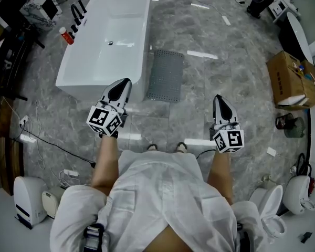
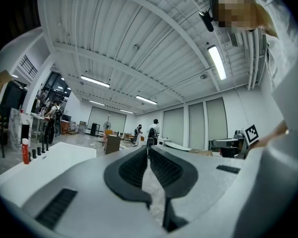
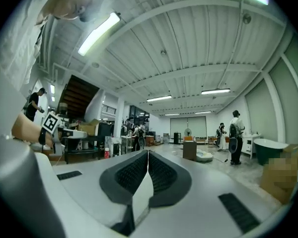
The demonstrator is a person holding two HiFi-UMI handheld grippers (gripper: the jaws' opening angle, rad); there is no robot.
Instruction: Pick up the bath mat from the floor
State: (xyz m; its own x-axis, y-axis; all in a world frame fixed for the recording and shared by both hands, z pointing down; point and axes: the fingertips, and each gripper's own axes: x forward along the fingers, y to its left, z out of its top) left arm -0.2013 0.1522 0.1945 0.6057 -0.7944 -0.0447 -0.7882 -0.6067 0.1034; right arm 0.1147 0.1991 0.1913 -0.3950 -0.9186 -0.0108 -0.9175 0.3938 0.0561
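one grey, seemingly perforated bath mat [image 1: 166, 75], flat

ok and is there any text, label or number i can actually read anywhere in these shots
No text can be read in any view.
Square markers on the left gripper and right gripper: black and white patterns, not letters.
Red bottle by the bathtub: label too small to read.
Cardboard box: print, if any, too small to read.
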